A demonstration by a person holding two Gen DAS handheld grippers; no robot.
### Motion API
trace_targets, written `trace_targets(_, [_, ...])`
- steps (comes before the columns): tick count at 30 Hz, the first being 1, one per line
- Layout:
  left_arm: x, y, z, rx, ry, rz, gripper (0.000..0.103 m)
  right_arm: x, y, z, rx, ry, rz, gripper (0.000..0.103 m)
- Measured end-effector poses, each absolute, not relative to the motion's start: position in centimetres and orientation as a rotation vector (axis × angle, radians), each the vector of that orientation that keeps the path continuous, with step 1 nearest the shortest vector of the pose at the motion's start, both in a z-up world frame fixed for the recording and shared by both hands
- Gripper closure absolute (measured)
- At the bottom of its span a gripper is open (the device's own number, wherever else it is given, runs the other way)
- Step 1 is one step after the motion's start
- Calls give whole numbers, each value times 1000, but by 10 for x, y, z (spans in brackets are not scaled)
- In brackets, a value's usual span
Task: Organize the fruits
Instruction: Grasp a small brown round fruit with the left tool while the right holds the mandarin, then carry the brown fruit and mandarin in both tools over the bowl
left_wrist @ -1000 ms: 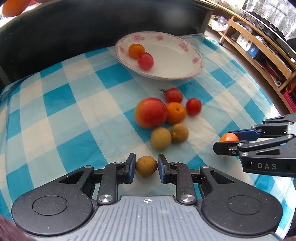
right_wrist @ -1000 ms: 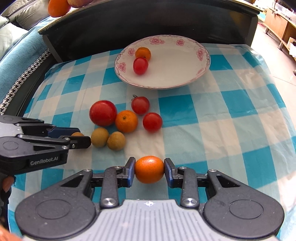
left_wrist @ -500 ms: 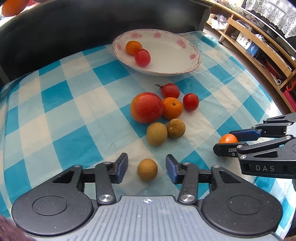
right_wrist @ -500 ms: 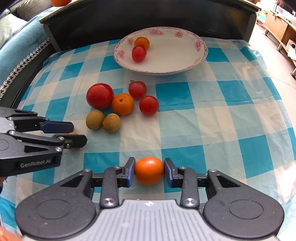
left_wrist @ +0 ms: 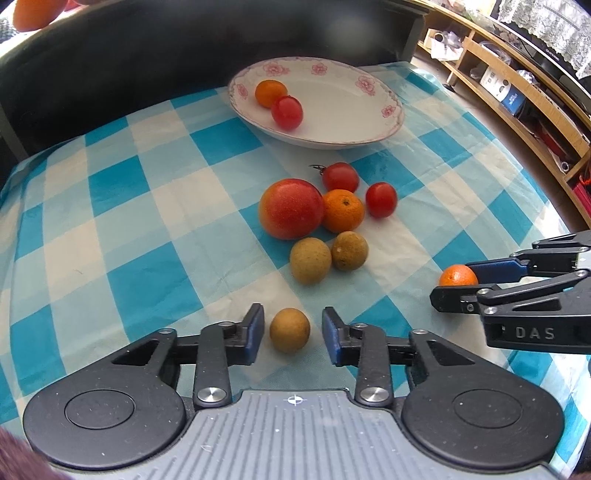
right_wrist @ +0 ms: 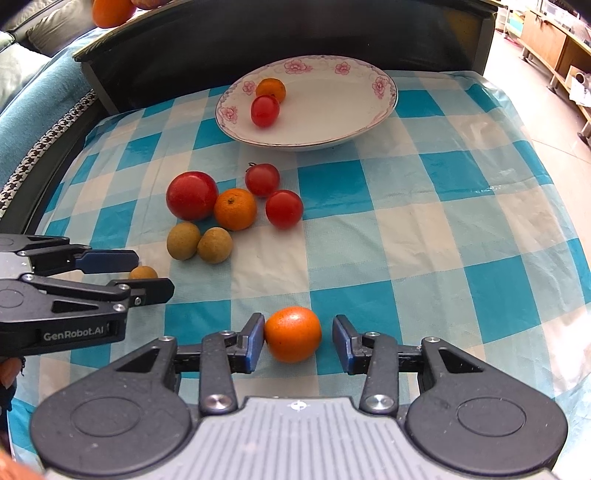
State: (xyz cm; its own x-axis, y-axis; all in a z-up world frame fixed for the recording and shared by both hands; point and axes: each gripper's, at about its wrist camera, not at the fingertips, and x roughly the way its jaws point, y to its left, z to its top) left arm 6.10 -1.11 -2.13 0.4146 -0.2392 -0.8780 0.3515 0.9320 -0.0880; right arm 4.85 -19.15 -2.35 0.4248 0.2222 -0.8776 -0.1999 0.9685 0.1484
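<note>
My left gripper [left_wrist: 293,332] is open around a small brown longan [left_wrist: 289,330] that lies on the checked cloth, with gaps on both sides. My right gripper [right_wrist: 298,338] is open around an orange mandarin [right_wrist: 292,334], which touches the left pad and is clear of the right one. The mandarin also shows in the left wrist view [left_wrist: 457,276]. A flowered white plate [left_wrist: 369,122] at the back holds a mandarin [left_wrist: 270,92] and a red tomato [left_wrist: 287,112]. A cluster of loose fruit lies mid-cloth: a red apple [left_wrist: 290,208], a mandarin [left_wrist: 342,210], two tomatoes [left_wrist: 381,199] and two longans [left_wrist: 310,260].
A dark raised edge [right_wrist: 258,33] runs behind the plate. A blue sofa [right_wrist: 37,107] lies to the left and wooden shelves [left_wrist: 517,92] to the right. The cloth's right half [right_wrist: 461,221] is bare checked fabric.
Both grippers have opened. The left one let go of the longan first, then the right one released the mandarin. Both fruits now rest on the cloth.
</note>
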Motion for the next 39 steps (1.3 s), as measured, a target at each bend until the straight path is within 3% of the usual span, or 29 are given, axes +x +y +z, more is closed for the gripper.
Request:
trace_targets(4, [58,-13,-22,136,1076,-373,72,47,-191,-26,19,1109,254,63])
trace_targets(39, [60,-29,-3,144,1009,-406,73,40,-178,-9,-33,1029,228,66])
